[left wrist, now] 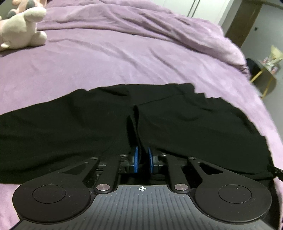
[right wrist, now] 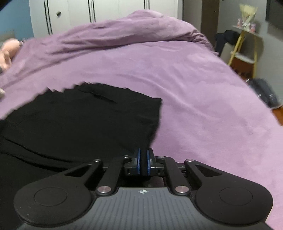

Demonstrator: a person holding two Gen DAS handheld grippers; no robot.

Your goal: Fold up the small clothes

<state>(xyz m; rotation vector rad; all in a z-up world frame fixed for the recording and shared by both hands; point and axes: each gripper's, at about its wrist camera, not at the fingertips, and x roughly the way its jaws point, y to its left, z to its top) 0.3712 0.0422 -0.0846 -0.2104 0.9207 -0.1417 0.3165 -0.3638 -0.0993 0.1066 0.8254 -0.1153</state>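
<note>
A black garment (left wrist: 70, 123) lies spread across the purple bedcover (left wrist: 123, 58), its far edge running left to right. In the left wrist view a raised fold of the cloth runs straight into my left gripper (left wrist: 142, 150), and the blue pads (left wrist: 135, 159) pinch it. The right wrist view shows the garment's (right wrist: 70, 123) right side, with its corner hanging toward my right gripper (right wrist: 143, 150). There the blue pads (right wrist: 138, 159) stand almost together with a thin strip of black cloth clamped between them.
A pale plush toy (left wrist: 23, 30) lies at the far left of the bed. Bunched purple bedding (right wrist: 123, 31) is heaped at the far end. The bed's right edge drops to the floor, where a yellow-legged side table (right wrist: 247, 44) and a dark bag (right wrist: 265, 93) stand. White wardrobe doors (right wrist: 70, 14) are behind.
</note>
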